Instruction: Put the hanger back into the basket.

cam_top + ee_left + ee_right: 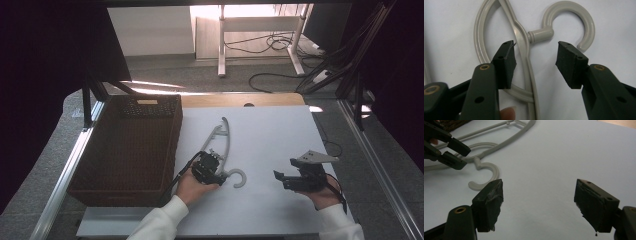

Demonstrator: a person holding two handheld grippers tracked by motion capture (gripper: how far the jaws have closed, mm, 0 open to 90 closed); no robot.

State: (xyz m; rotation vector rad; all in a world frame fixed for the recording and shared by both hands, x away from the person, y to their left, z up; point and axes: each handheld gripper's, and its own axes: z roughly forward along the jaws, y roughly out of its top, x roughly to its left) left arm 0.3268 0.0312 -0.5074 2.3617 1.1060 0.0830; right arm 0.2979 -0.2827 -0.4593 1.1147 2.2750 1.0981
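Left gripper (535,57) low over the hanger (524,50), jaws apart and straddling the neck where the hook joins the body. Left pad against the inner edge of the hanger's central bar, or very nearly so (contact not certain); right pad clear of the plastic, beside the hook's open end. Not clamped, then: hanger between the jaws but not pressed from both sides. Seen from the high view, same gripper (214,165) at the hook end of the hanger (223,145), held in the left hand (192,187), white sleeve behind it. From the right gripper view, that left gripper (461,155) at top left, tips just over the loop by the hook.

Right gripper (539,202) wide apart, nothing between the pads, bare white table (554,157) beneath. In the high view, right gripper (281,178) well to the right of the hanger, held in the right hand (325,195), grey plate on top, jaws pointing left toward the hook.

Hanger flat on the white table (270,140), hook nearest the person, body running up and away toward the far edge. Dark wicker basket (130,150) just left of it, along the table's left side (inside too dark to read).
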